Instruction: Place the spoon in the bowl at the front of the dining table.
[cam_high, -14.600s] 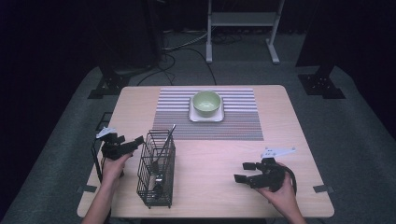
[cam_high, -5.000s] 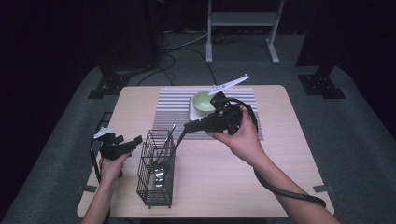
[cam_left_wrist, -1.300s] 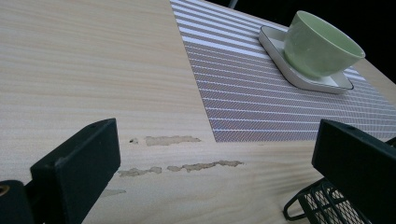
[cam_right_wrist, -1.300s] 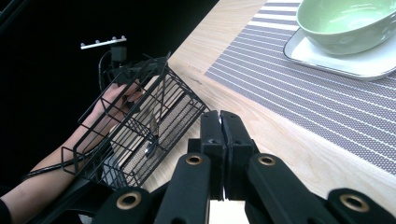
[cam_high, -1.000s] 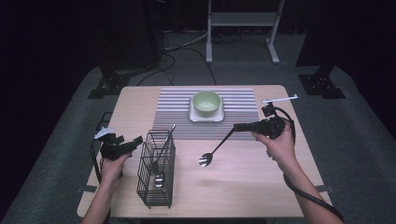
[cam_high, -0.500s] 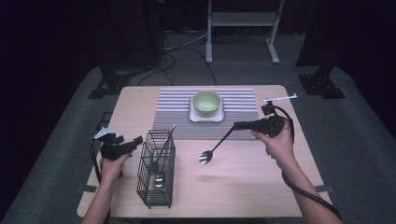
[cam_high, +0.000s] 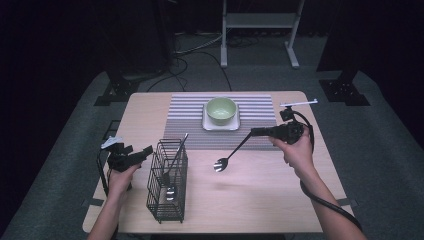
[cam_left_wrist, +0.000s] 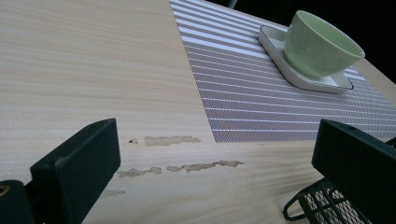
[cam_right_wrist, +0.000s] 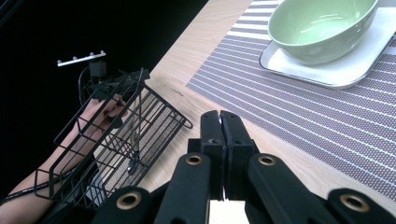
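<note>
- Black-handled spoon (cam_high: 232, 152) hangs from the right gripper (cam_high: 256, 132), slanting down and to the left in the high view, its bowl low over bare wood just in front of the striped placemat (cam_high: 187, 120).
- In the right gripper view the right gripper's two jaws are pressed tight together, clenched on the spoon's handle end; the spoon itself is hidden below them.
- Left gripper (cam_high: 146, 151) is held at the table's left side, just beside the black wire basket (cam_high: 167, 200), its jaws spread wide with nothing between them.
- Inside the basket another utensil (cam_high: 172, 162) leans with its handle sticking out above the rim.
- Well apart from the spoon's bowl, a green bowl (cam_high: 221, 110) sits on a white square plate (cam_high: 207, 125) on the placemat.
- Between basket and right gripper, the spoon's bowl is nearer the basket.
</note>
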